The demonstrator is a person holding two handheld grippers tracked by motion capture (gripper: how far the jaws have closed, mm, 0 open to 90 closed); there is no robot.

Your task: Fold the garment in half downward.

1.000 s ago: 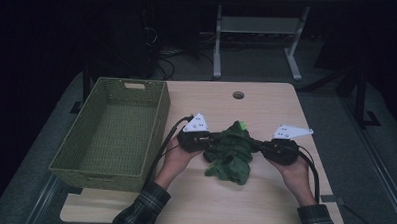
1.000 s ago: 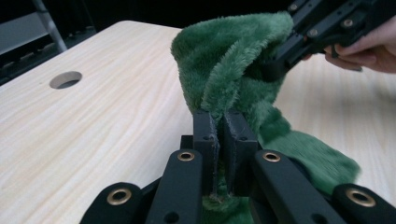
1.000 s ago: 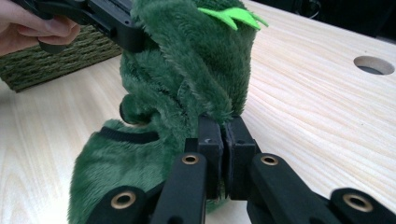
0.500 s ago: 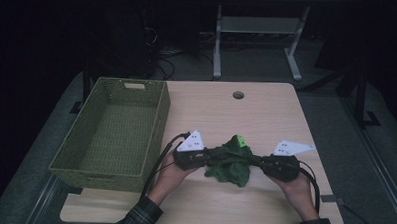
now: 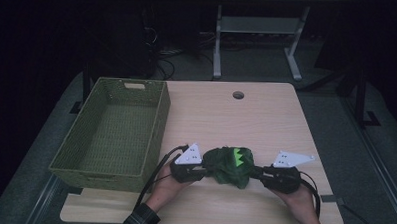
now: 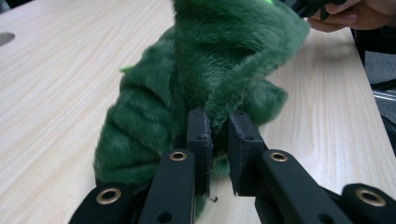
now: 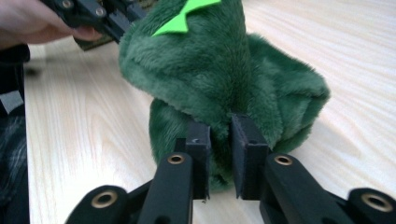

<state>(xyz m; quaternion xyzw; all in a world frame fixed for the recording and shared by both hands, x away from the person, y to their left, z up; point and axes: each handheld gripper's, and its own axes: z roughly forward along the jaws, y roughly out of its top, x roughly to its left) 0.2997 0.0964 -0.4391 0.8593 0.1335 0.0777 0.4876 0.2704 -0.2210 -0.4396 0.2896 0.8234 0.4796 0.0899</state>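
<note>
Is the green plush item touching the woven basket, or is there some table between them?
Apart. In the high view, the green plush item lies between the two grippers, and a strip of bare table separates it from the woven basket's right wall.

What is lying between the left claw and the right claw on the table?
In the high view, the green plush cloth lies between the left claw and the right claw, each reaching one end.
</note>
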